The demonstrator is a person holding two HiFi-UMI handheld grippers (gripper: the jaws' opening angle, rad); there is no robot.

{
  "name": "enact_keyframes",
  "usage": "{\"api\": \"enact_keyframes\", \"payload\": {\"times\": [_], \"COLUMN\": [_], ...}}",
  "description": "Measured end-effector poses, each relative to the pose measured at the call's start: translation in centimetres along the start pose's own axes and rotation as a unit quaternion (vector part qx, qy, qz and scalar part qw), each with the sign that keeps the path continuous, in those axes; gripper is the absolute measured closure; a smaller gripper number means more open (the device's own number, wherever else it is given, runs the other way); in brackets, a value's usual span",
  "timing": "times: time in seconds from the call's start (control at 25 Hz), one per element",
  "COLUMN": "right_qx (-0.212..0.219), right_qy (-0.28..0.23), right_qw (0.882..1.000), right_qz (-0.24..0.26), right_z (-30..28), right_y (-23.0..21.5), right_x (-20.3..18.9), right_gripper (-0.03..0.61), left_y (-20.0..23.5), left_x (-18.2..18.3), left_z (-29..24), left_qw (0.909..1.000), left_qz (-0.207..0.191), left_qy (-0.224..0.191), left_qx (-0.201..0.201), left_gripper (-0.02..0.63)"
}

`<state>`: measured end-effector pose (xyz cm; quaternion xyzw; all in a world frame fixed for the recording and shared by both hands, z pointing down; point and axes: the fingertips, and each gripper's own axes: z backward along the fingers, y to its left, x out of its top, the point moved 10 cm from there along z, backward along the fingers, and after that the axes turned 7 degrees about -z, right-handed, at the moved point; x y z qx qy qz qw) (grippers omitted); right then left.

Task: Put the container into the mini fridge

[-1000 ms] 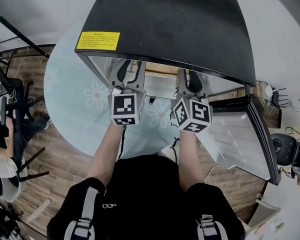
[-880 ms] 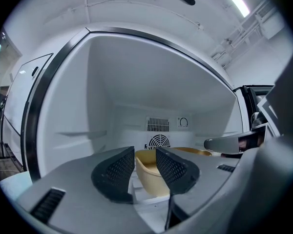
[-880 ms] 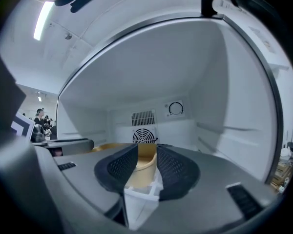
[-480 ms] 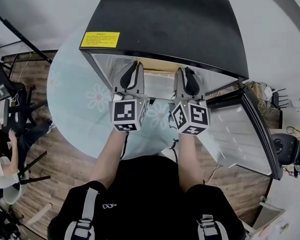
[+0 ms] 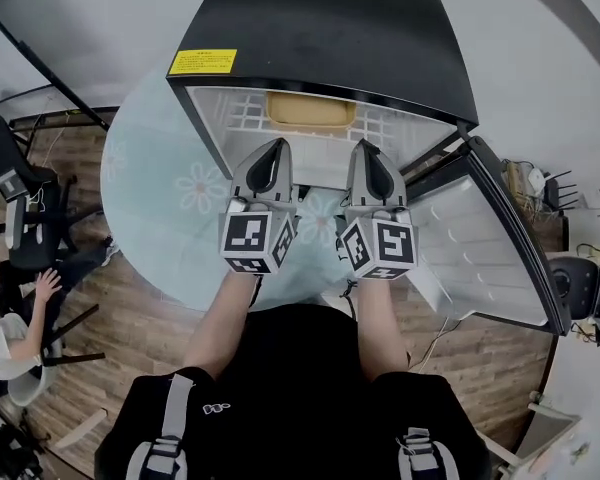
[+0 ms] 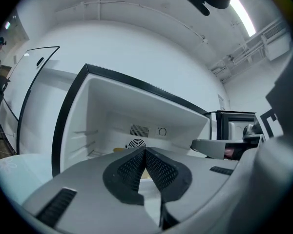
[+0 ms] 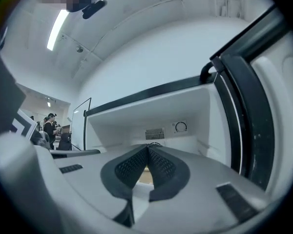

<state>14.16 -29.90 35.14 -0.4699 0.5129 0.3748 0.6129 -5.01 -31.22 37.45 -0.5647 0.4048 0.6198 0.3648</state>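
The black mini fridge [image 5: 330,38] stands open, its door [image 5: 485,253] swung out to the right. A container with a yellow lid [image 5: 311,109] sits inside on the white wire shelf, with nothing holding it. My left gripper [image 5: 271,151] and right gripper [image 5: 371,156] hover side by side just in front of the opening, both shut and empty. In the left gripper view the pads meet at the left gripper [image 6: 144,150], and a sliver of the container [image 6: 118,150] shows behind them. In the right gripper view the right gripper [image 7: 147,147] points into the white interior.
The fridge rests on a pale round mat with a flower print [image 5: 165,203] over wooden flooring. Dark chairs [image 5: 25,218] and a seated person [image 5: 10,333] are at the left. Cables and equipment [image 5: 580,298] lie to the right of the door.
Both grippers have drawn back out of the fridge towards me and their jaws have closed. The container stays on the shelf, now in plain sight.
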Motion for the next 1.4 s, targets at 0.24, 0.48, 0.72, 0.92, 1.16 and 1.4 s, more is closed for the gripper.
{"api": "enact_keyframes", "payload": {"times": [0.24,0.48,0.72,0.92,1.16,1.4], "right_qx": [0.044,0.047,0.058,0.066,0.069,0.075], "right_qy": [0.008,0.027,0.045,0.052,0.06,0.061], "right_qw": [0.999,0.998,0.997,0.996,0.995,0.994], "right_qz": [-0.018,-0.011,-0.001,0.03,0.041,0.053], "right_z": [2.7,4.1,4.4,4.1,4.0,4.0], "right_y": [1.2,1.6,2.1,2.9,3.2,3.3], "right_x": [-1.5,-3.0,-4.0,-4.5,-4.9,-5.0], "right_gripper": [0.572,0.574,0.574,0.574,0.574,0.574], "left_y": [-1.5,-2.9,-3.2,-3.0,-2.7,-3.1], "left_x": [-1.2,-2.7,-3.2,-3.4,-3.7,-3.9], "left_z": [2.3,4.0,5.1,5.2,5.3,5.2], "left_qw": [0.9992,0.9993,0.9996,0.9984,0.9979,0.9981], "left_qz": [0.025,0.01,-0.02,-0.041,-0.039,-0.035], "left_qy": [0.004,0.02,0.022,0.033,0.046,0.05], "left_qx": [-0.03,-0.03,0.004,0.019,0.024,0.014], "left_gripper": [0.609,0.609,0.609,0.609,0.609,0.609]}}
